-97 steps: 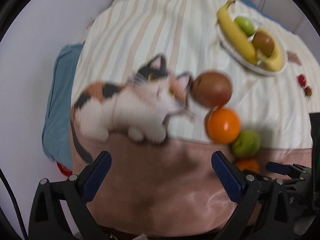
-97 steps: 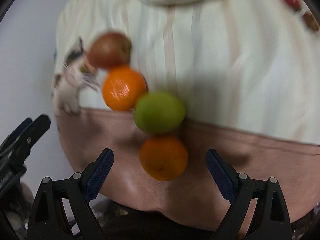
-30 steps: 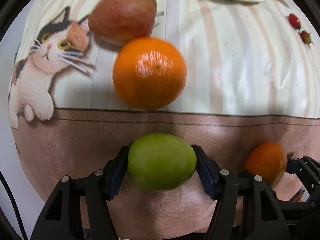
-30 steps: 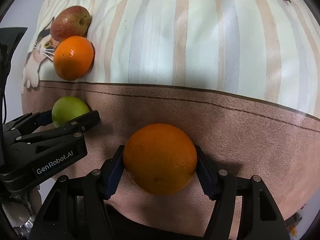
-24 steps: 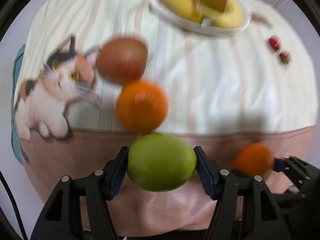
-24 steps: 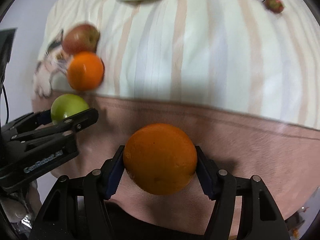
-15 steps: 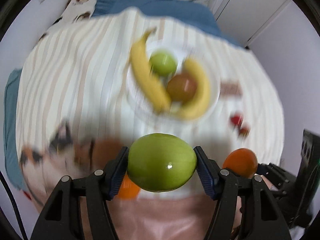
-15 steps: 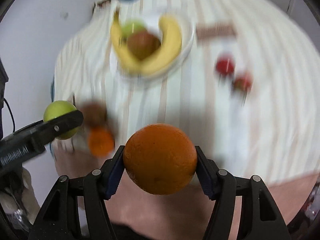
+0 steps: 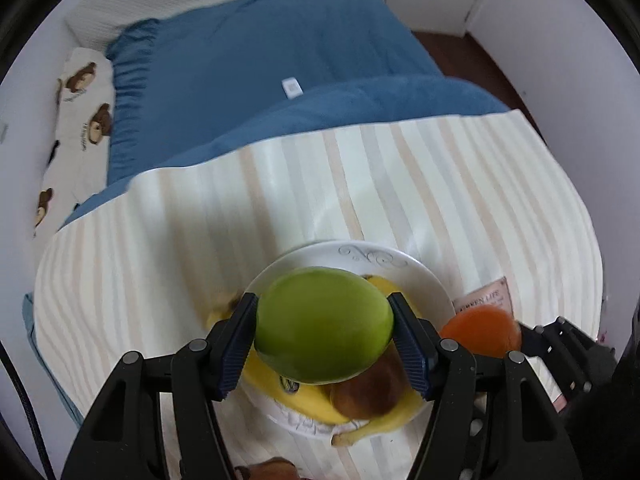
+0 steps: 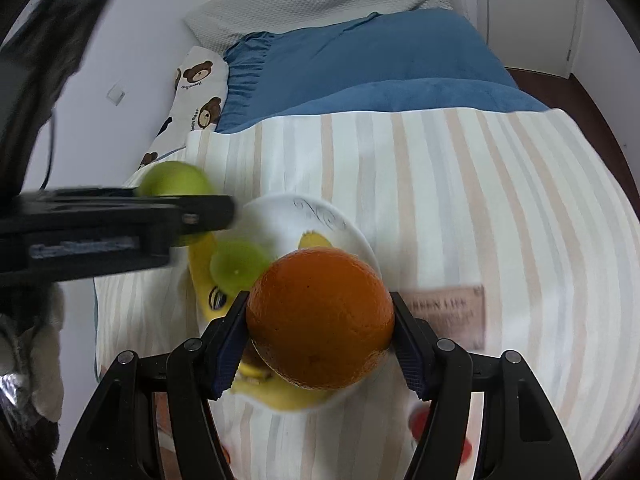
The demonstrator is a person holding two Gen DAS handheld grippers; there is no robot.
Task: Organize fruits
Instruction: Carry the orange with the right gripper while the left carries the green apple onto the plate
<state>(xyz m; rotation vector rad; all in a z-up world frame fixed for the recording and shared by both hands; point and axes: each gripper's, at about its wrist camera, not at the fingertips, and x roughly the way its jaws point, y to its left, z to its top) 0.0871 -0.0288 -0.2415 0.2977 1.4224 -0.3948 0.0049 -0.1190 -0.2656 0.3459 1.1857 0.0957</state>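
Fruits were in both grippers: the left gripper [image 9: 323, 335] was clenched on a green apple [image 9: 323, 327], low in the centre of the left wrist frame, and the right gripper [image 10: 319, 330] was clenched on an orange [image 10: 319, 318], low in the centre of the right wrist frame. Both fruits were held above a white plate [image 9: 416, 276] that lay on a striped cloth [image 9: 200, 240]. On the plate were bananas [image 9: 304, 398], a brown fruit [image 9: 370, 394] and, in the right wrist frame, a second green fruit [image 10: 238, 266] (blurred). The orange also showed at the right edge of the left wrist frame, just beside the plate's rim. A small pink label [image 10: 444, 314] lay on the cloth at right of the plate. A blue blanket [image 9: 260, 80] filled the upper part of both frames, with a bear-print pillow [image 10: 192, 92] at upper left
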